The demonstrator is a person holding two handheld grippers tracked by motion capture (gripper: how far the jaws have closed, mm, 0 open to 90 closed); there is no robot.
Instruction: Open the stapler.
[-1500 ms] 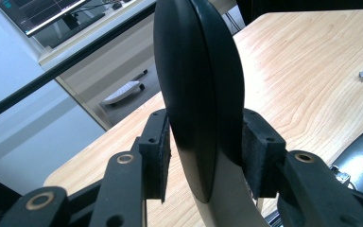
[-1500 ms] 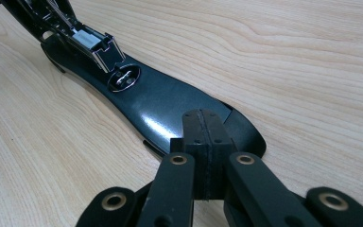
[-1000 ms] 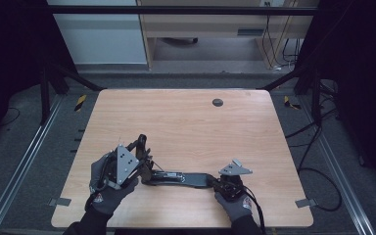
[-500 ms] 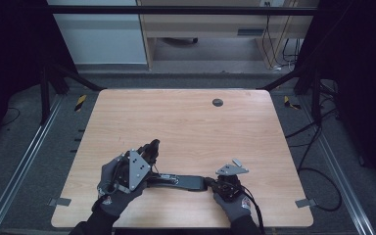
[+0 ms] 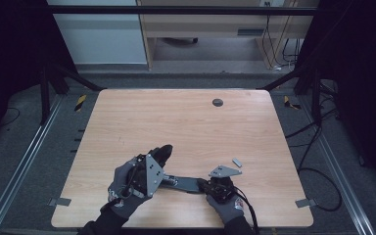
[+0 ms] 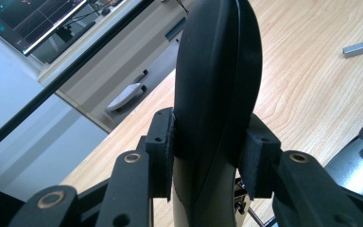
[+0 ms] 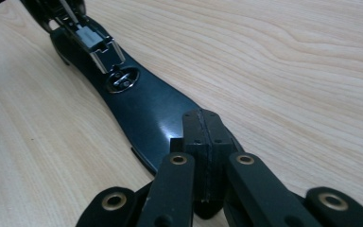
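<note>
Pale wooden surface (image 5: 186, 127) in a dark-framed workspace, seen from the high view, with a cabinet behind it. Near the front edge two gloved hands work a black stapler (image 5: 186, 183) lying opened out flat. The left gripper (image 5: 162, 155) holds the raised end of the stapler's top arm; the right gripper (image 5: 206, 186) pins the other end down. A small staple strip (image 5: 237, 162) lies just beside the right hand.

From the left gripper view, the fingers (image 6: 163, 142) are clenched on either side of the stapler's rounded black top arm (image 6: 217, 71), which stands upright.

From the right gripper view, the fingers (image 7: 203, 137) are pressed shut together, bearing on the flat base, with the open staple channel (image 7: 92, 40) farther along.

Judging by this, the stapler is opened; loading staples and closing it appear to be left.
</note>
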